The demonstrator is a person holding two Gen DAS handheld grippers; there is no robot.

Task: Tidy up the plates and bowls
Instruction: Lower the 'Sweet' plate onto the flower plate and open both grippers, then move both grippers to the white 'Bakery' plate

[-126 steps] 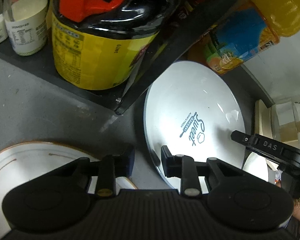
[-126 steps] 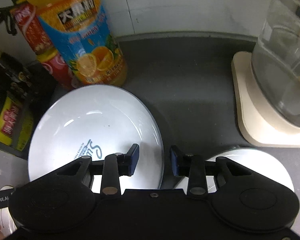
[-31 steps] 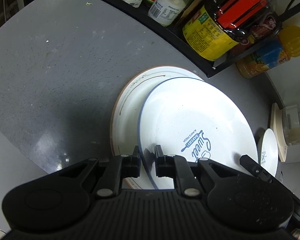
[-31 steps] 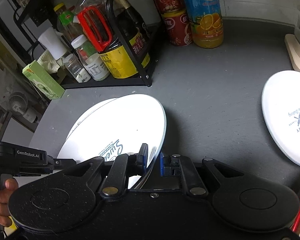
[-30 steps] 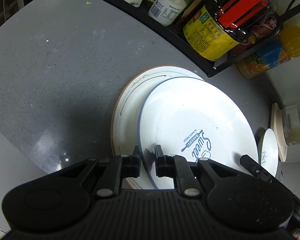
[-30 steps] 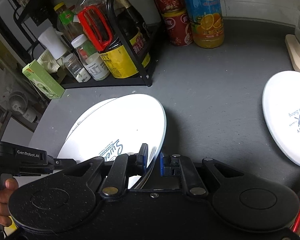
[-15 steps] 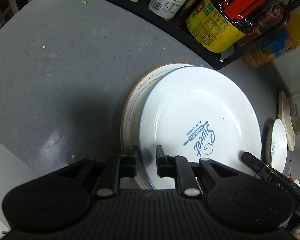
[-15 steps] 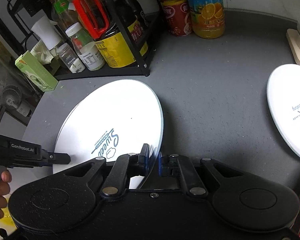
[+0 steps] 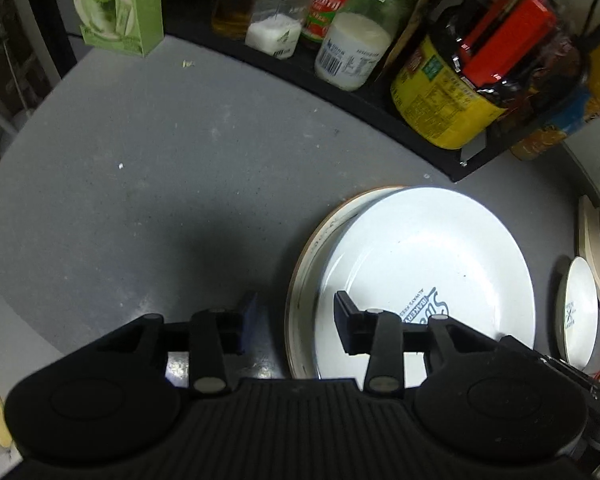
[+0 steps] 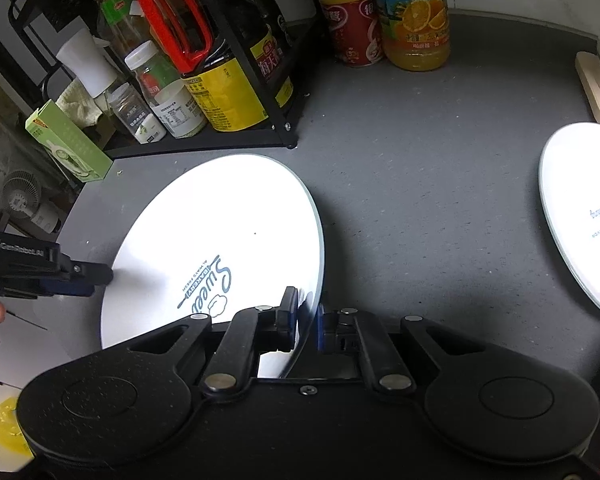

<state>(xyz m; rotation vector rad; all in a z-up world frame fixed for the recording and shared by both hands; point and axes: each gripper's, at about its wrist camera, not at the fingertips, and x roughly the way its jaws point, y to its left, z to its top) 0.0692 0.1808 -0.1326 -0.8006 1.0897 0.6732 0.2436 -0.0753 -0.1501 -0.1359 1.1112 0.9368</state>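
On the grey counter (image 9: 148, 184), right gripper (image 10: 308, 316) pinches the white plate (image 10: 220, 232)'s rim; left gripper (image 9: 296, 316) gapes wide.

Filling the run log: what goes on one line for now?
left gripper open | right gripper shut on Sweet plate | atop brown-rimmed plate

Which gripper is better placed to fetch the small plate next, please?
Probably the left gripper: it is open and free, while the right gripper is shut on the Sweet plate. The small plate lies apart, nearer the right.
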